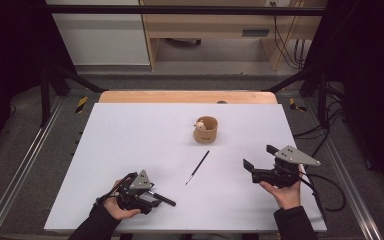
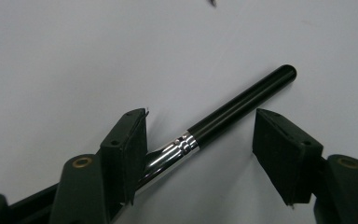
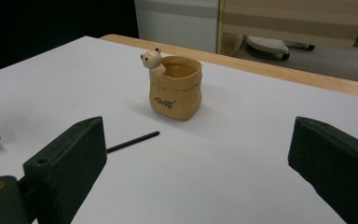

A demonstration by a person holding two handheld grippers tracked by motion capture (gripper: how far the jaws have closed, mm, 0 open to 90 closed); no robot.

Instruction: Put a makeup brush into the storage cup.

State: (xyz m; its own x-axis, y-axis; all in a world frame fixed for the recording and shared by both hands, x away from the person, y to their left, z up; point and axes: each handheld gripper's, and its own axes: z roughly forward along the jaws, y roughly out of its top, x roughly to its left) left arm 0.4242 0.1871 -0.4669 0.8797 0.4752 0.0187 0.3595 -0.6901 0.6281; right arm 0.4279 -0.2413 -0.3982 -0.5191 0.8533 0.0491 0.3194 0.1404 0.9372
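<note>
Left tool [image 2: 200, 156] near surface [image 1: 130, 140] front edge, jaws part open astride brush [image 2: 233, 112], no grip. Right tool [image 3: 198, 172] wide open, empty.

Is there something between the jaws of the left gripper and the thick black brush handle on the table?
Nothing visible. The brush handle lies on the white table between the left gripper's open jaws. One pad sits at its silver ferrule; the other stands apart from the handle, with bare table between.
</note>
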